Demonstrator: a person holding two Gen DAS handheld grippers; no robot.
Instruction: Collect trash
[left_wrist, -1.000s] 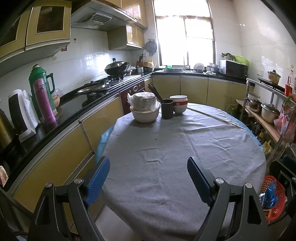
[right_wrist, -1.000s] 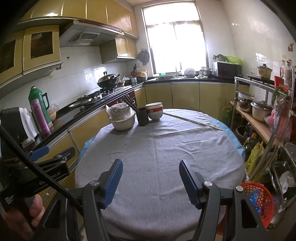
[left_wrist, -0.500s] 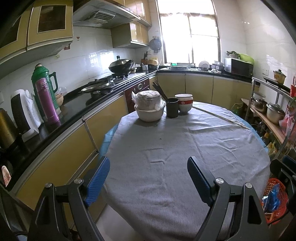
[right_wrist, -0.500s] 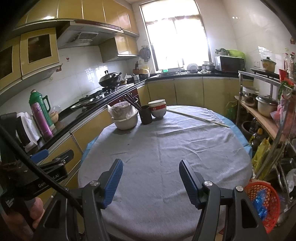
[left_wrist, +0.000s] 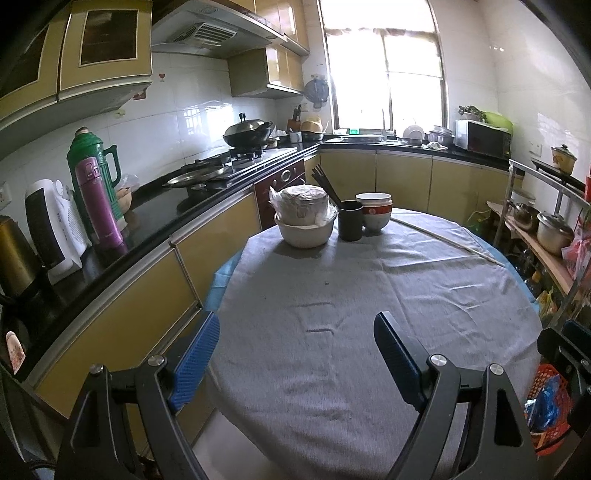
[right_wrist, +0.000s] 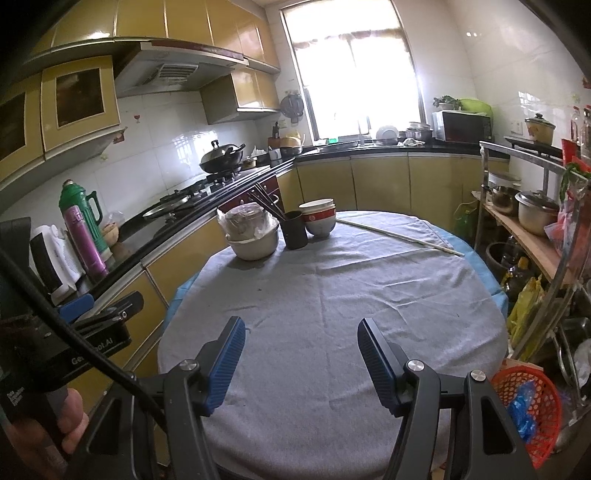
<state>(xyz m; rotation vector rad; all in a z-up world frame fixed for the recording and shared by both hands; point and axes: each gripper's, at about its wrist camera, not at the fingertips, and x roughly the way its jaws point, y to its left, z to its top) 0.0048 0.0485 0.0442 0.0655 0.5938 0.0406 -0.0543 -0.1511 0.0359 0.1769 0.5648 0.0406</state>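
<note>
Little had moved since the earlier frames: both claws only drifted slightly, and the dishes sat a touch farther right in the left view. Left gripper (left_wrist: 296, 354) hung with its blue pads spread wide and empty over the near edge of the grey tablecloth (left_wrist: 369, 295). Right gripper (right_wrist: 301, 360) stood moderately open, also holding nothing. Far ahead of both claws stood a white bowl (left_wrist: 305, 230) with a bagged container, a black cup (left_wrist: 350, 220) of chopsticks and stacked bowls (left_wrist: 373, 212). Trash, a blue wrapper, lay in the red basket (right_wrist: 532, 402) low to the right gripper's right. Left of it, the other tool's body showed partial white lettering, "Ge...ot.AI".
</note>
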